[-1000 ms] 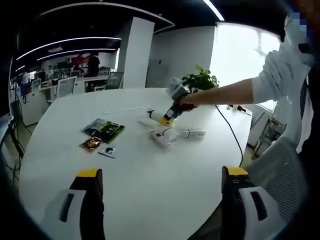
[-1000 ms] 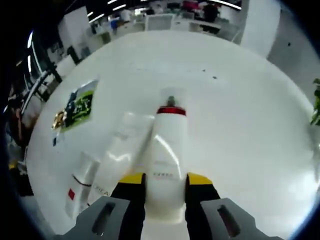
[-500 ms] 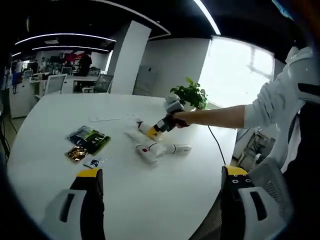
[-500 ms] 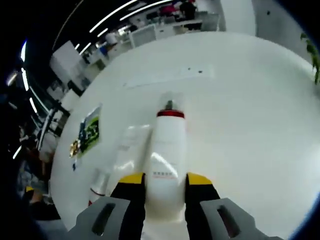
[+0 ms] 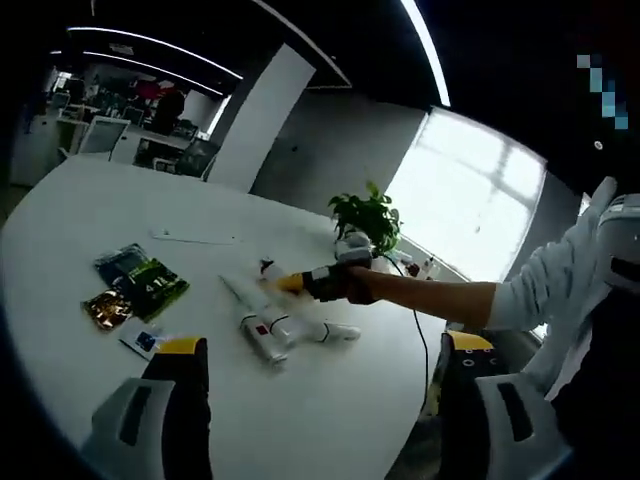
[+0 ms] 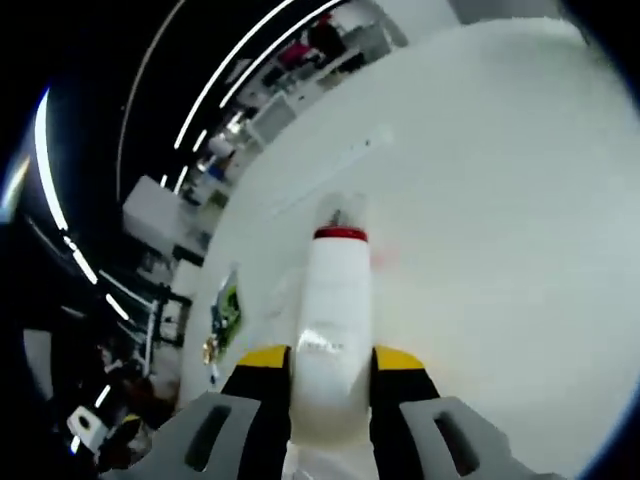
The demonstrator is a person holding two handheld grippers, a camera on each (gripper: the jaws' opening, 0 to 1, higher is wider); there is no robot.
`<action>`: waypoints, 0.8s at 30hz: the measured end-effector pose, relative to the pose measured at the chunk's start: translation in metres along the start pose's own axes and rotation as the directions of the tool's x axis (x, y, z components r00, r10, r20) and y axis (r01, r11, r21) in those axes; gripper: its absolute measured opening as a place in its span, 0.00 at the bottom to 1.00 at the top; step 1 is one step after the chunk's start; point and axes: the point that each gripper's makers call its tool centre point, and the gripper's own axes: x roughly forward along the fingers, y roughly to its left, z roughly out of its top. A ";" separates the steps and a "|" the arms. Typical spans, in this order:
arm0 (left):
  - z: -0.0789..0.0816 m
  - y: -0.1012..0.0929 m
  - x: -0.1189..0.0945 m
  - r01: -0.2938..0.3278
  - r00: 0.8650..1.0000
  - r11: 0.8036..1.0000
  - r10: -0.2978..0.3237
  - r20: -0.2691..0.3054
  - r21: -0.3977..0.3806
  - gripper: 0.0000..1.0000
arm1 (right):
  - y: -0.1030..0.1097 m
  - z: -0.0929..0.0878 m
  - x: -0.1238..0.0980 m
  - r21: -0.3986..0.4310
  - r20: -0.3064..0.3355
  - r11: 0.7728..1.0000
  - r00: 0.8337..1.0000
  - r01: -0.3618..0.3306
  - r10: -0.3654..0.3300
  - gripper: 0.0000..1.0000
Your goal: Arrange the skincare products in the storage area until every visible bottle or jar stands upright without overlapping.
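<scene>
One bottle (image 6: 334, 330), base hidden by tool (image 6: 330, 372)

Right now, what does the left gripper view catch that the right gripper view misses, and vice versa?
Left gripper view: the potted plant, two tubes lying flat, and the left gripper open over the table edge.

Right gripper view: the red band and clear cap of the white bottle, close up between its jaws.

Both: the white table, the green packet, and the right gripper shut on the bottle.
</scene>
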 end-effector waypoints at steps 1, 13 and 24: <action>-0.001 0.000 0.007 0.005 1.000 1.000 -0.005 -0.003 -0.026 0.92 | 0.000 -0.001 -0.001 0.024 0.006 1.000 1.000 -0.017 0.017 0.22; -0.005 0.004 0.059 0.105 0.993 0.928 -0.079 0.087 -0.358 0.87 | -0.003 -0.005 -0.013 0.097 0.037 0.985 0.990 -0.140 0.137 0.22; 0.008 0.028 0.083 0.134 0.988 0.899 -0.089 0.124 -0.418 0.79 | 0.014 -0.007 -0.028 0.195 0.090 0.934 0.954 -0.300 0.287 0.22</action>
